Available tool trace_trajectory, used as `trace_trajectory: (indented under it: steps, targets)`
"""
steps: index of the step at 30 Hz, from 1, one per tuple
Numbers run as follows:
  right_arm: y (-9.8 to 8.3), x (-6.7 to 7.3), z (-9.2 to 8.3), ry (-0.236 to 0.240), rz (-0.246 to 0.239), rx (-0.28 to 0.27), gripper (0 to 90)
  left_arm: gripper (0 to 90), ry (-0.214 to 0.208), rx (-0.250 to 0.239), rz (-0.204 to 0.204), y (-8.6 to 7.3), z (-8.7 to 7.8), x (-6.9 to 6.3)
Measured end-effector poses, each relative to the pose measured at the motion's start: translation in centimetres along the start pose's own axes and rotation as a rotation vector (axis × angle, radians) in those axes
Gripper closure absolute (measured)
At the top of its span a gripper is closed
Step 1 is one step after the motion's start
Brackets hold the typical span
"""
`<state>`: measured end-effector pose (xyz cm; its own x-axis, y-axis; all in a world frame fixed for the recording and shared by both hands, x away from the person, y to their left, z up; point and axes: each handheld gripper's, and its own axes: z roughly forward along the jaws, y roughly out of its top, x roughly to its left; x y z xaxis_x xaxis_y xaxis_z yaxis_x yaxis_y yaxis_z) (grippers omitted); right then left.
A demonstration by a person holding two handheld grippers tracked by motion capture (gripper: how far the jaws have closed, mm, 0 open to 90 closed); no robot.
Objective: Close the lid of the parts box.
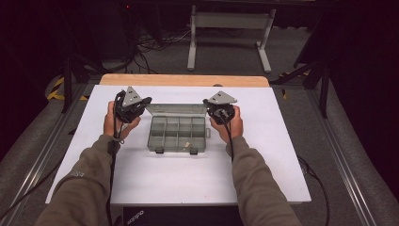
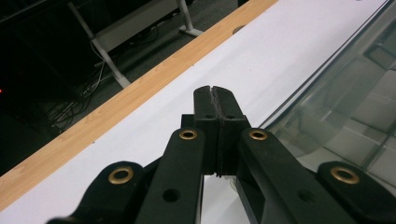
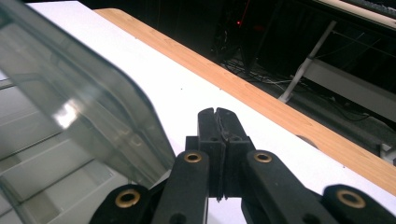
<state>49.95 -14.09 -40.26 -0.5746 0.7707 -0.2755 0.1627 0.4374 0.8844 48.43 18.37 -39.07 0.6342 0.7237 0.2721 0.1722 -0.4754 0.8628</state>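
High view shows the open compartment box point(image 1: 178, 133) at the middle of the white bench point(image 1: 188, 179), left gripper point(image 1: 131, 104) at its 10 o'clock, right gripper point(image 1: 221, 109) at 2 o'clock; both jaws pressed together, holding nothing.

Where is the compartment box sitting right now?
In the high view, the open compartment box sits mid-table on the white surface, between the left gripper and right gripper.

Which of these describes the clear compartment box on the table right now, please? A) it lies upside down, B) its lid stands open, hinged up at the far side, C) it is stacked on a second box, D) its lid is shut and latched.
B: the compartment box lies between the two grippers with its clear lid raised at the far edge, its dividers exposed.
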Motion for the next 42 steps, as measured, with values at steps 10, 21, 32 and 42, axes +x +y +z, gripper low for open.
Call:
trace_trajectory:
  steps: [10, 21, 32, 42]
  targets:
    - [-0.4, 0.4, -0.3, -0.001, -0.003, -0.001, 90.0, 90.0, -0.001, -0.011, 0.001, -0.5, -0.5, -0.4]
    - [-1.2, 0.4, -0.9, 0.01, 0.022, -0.009, 90.0, 89.9, -0.011, -0.021, 0.003, -1.0, -0.9, -0.9]
    - [-2.0, 1.6, -2.1, 0.038, -0.015, -0.005, 90.0, 89.9, -0.04, -0.017, 0.033, -1.6, -1.6, -2.0]
    - [-2.6, 2.3, -3.1, 0.078, -0.019, -0.004, 90.0, 89.9, -0.079, -0.015, 0.054, -2.3, -2.1, -3.5]
